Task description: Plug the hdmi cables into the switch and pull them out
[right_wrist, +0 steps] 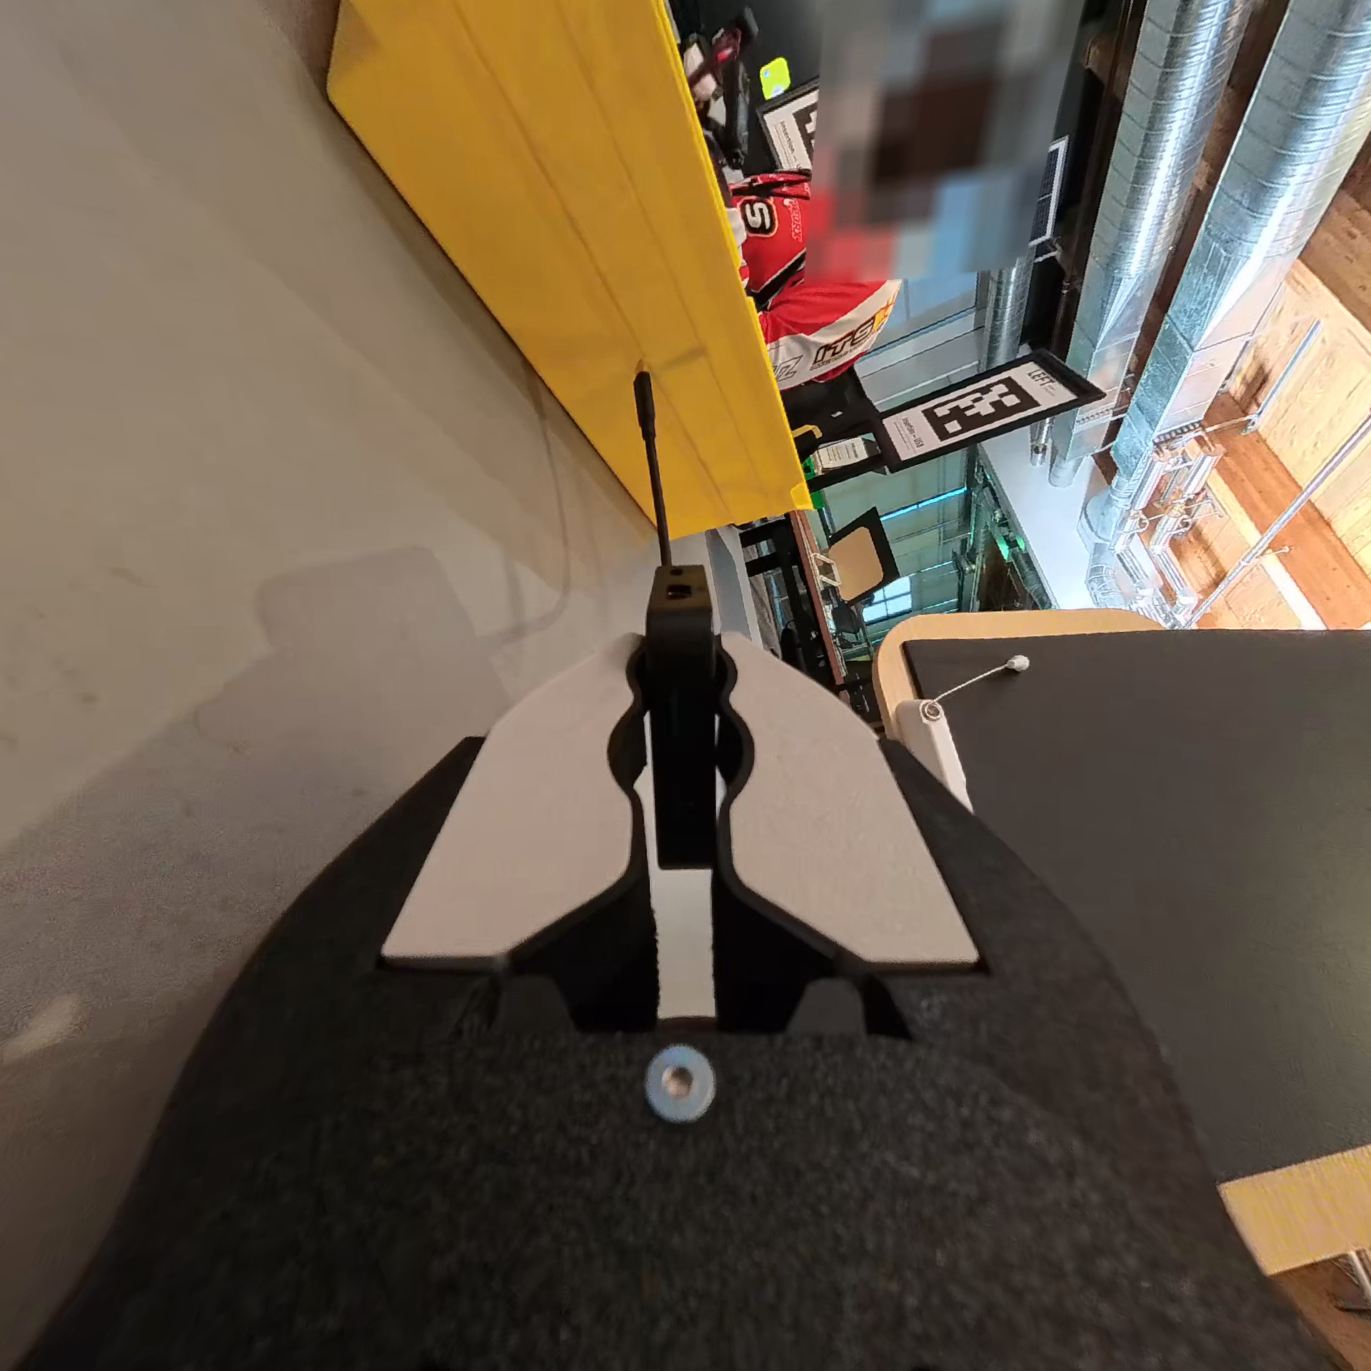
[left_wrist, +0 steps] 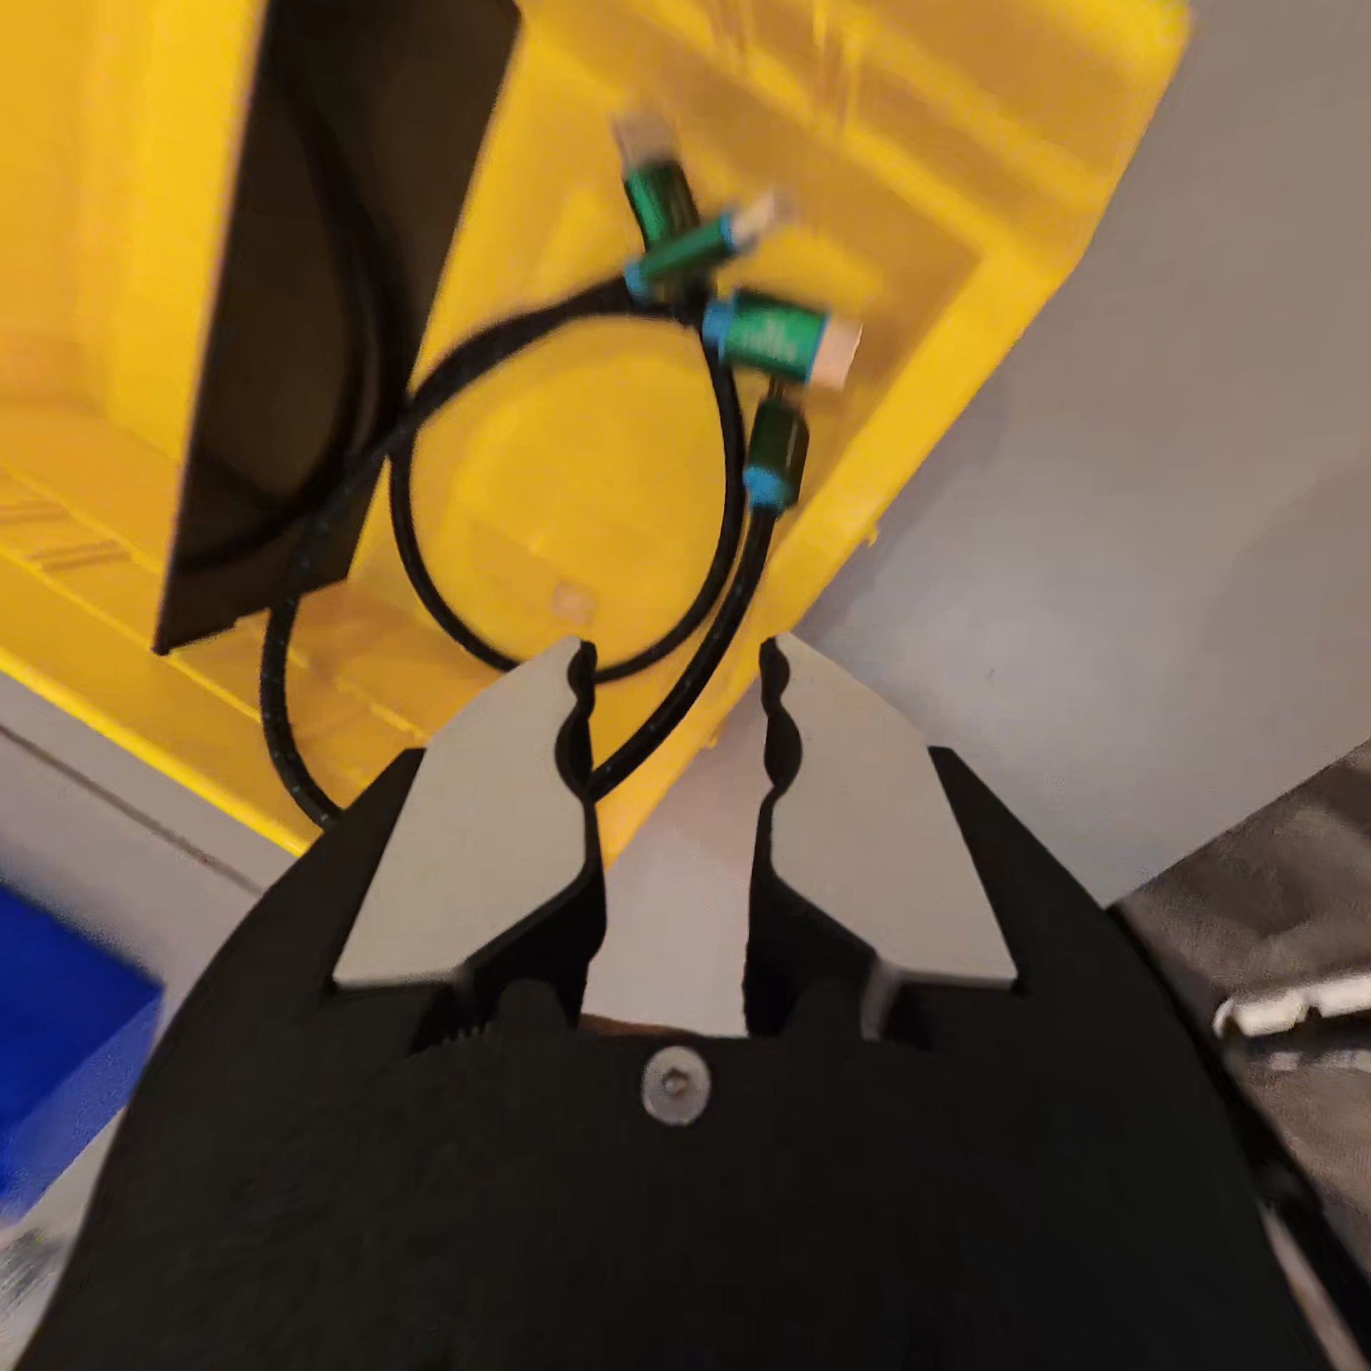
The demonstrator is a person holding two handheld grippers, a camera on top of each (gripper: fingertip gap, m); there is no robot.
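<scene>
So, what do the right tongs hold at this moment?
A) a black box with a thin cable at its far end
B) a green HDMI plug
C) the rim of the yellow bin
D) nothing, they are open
A: in the right wrist view the right tongs are shut on a black box, the switch, with a thin black cable at its far end; the green plugs lie loose in the yellow bin.

A pale grey tabletop (right_wrist: 222, 460) fills the left of the right wrist view. At right stands a black-topped table with a light wood edge (right_wrist: 1157, 853); silver ducts (right_wrist: 1187, 245) and wooden panelling (right_wrist: 1328, 356) occupy the upper right, brightly lit.
</scene>
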